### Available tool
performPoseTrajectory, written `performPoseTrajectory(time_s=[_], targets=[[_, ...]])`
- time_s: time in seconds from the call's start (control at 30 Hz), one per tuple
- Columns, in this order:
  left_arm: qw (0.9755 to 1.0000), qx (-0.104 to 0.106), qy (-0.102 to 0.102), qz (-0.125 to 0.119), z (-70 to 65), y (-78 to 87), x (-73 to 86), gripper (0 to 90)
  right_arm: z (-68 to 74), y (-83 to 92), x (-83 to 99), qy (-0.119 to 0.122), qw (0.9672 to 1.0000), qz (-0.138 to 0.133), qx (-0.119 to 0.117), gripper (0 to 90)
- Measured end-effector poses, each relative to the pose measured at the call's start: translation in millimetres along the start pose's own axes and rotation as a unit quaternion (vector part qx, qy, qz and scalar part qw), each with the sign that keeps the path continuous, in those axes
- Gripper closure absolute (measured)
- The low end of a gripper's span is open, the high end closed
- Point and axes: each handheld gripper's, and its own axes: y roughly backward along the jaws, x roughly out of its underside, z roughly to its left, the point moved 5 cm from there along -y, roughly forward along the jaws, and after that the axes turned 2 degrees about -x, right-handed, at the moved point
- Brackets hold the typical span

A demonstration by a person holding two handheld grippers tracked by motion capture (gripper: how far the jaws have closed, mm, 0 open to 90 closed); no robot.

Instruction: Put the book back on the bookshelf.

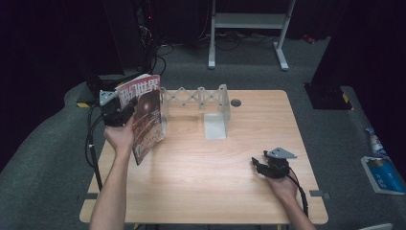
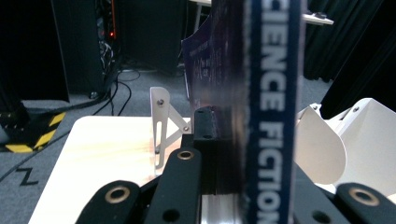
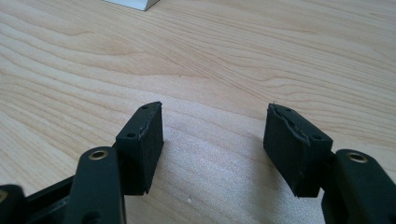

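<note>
Left gripper (image 1: 116, 111), fingers clenched on an upright magazine (image 1: 146, 116) held beside the white expanding rack (image 1: 198, 99), must next lower it into a slot; right gripper (image 1: 268, 165) rests released on the surface (image 1: 201, 182).

Magazine (image 1: 147, 115) cover, high view: large white Chinese title "科幻世界" across red top band. Left gripper view: white capitals "SCIENCE FICTION" run down blue spine strip, first letters cut off.

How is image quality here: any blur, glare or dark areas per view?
High view: table evenly lit, surroundings nearly black. Left gripper view: magazine spine too close, lettering soft, background sharper. Right gripper view: wood grain crisp, mild glare toward the top, soft shadows under the pads.
</note>
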Motion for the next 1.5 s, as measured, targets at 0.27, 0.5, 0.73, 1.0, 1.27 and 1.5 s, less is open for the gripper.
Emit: performPoseTrajectory(time_s=[0.27, 0.5, 0.73, 1.0, 1.27, 1.5], targets=[[0.9999, -0.008, 0.006, -0.007, 1.3, -10.8, 0.3, 84.2, 0.1, 0.0, 0.0, 0.001, 1.0000, 0.000, -0.001, 37.8], [1.0000, -0.007, 0.001, -0.003, 0.9, -21.2, 0.3, 84.2, 0.4, 0.3, 0.1, 0.000, 1.0000, 0.002, -0.003, 37.9], [0.9997, 0.002, 0.021, -0.011, 1.6, -30.2, -0.2, 84.1, 0.5, 0.4, 0.1, 0.000, 1.0000, 0.002, -0.003, 37.9], [0.9992, -0.019, 0.013, -0.032, 2.1, -35.7, 0.4, 84.1, 0.4, 0.3, 0.0, 0.000, 1.0000, 0.003, -0.004, 37.9], [0.9984, -0.022, 0.012, -0.052, 0.4, -40.6, 2.3, 84.0, 0.7, 0.5, 0.1, 0.001, 1.0000, 0.003, -0.005, 37.8], [0.9979, -0.016, 0.022, -0.059, 4.6, -40.4, 9.3, 83.9, 0.8, 0.4, 0.1, 0.003, 1.0000, 0.002, -0.005, 37.7]])
